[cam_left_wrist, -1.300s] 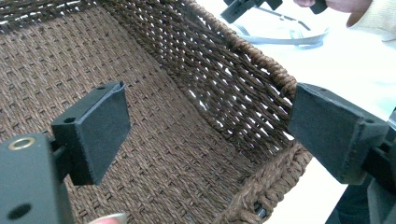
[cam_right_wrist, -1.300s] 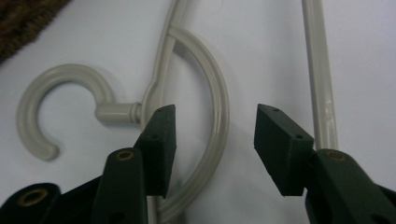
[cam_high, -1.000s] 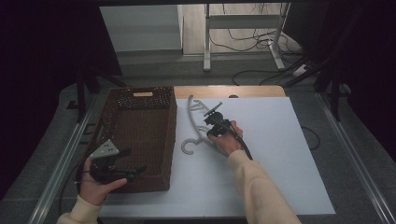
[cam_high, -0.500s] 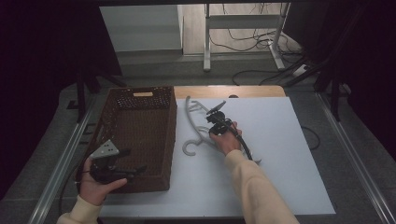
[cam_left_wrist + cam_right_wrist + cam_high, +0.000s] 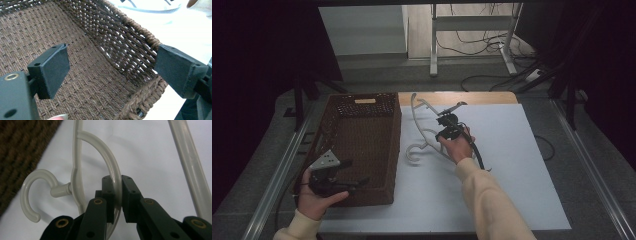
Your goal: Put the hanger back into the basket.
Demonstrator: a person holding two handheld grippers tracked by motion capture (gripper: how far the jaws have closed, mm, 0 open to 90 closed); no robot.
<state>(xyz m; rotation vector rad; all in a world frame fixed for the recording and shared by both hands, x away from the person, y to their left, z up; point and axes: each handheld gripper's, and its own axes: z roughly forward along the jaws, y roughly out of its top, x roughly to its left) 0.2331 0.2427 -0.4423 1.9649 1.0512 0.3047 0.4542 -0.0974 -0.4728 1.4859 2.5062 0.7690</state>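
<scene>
One white plastic hanger (image 5: 110,167), previously flat on the sheet with the right gripper (image 5: 117,195) over it, jaws closing; now jaws clamped on its curved arm, the grip slightly higher. Hook (image 5: 35,192) lies left of the jaws, near the basket; straight bar runs off to the right. One left gripper (image 5: 334,177), unmoved, jaws wide apart astride the near corner of the brown wicker basket (image 5: 362,135). Surface: white sheet (image 5: 512,165) on a bench. Room: dim, cables on grey floor (image 5: 492,75).

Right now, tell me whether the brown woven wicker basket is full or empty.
Empty: the brown woven wicker basket shows bare woven floor; the white plastic hanger lies outside it.
</scene>
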